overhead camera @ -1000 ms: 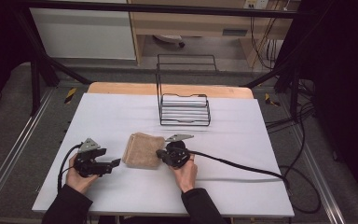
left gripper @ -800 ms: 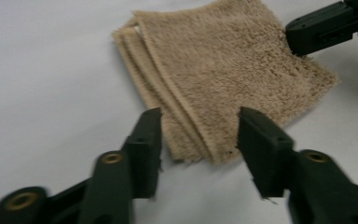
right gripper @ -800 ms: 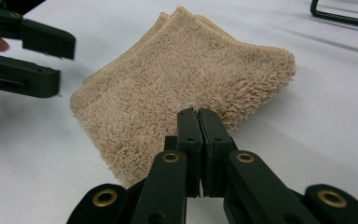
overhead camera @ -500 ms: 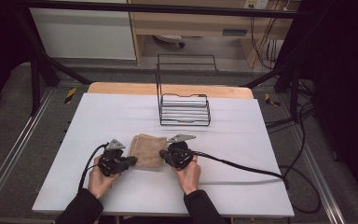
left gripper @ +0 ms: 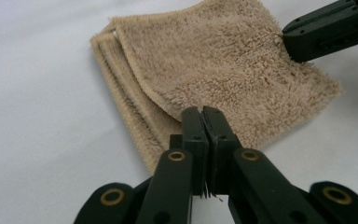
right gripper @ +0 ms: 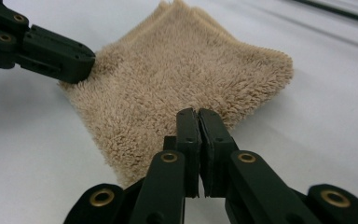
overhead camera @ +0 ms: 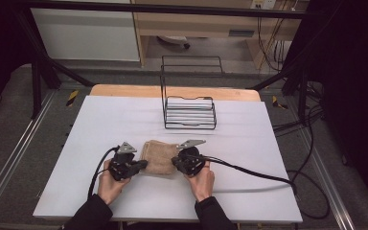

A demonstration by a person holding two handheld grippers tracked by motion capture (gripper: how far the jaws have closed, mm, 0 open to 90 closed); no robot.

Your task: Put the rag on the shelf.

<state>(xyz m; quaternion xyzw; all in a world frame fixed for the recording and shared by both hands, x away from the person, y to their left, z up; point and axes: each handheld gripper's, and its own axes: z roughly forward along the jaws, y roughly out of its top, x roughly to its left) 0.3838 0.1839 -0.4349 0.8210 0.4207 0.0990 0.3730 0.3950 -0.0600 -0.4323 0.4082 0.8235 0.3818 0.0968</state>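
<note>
I see two dark sleeves come in at the near edge of the white counter (overhead camera: 124, 115). My left hand (overhead camera: 106, 184) sits at about 7 o'clock from the middle of the counter, and my right hand (overhead camera: 202, 182) sits at about 5 o'clock. Both hands lie low and level, and each one points its tongs inward at the other.

The left tongs (overhead camera: 143, 165) have just been closing, and now the two black jaws are pressed together. In the left gripper view their tips sit on the near edge of the tan towel (left gripper: 214, 70), pinching its corner. The right tongs (overhead camera: 174, 163) are squeezed tight too, and in the right gripper view their tips bite the towel's edge on that side.

The towel lies flat and folded between the two tongs, near the front middle of the counter. Its left side shows stacked layers.

Farther off, at 12 o'clock from the towel, stands a black wire rack (overhead camera: 189, 112). It is well apart from the towel. I can see its thin bars and the counter through them.
</note>
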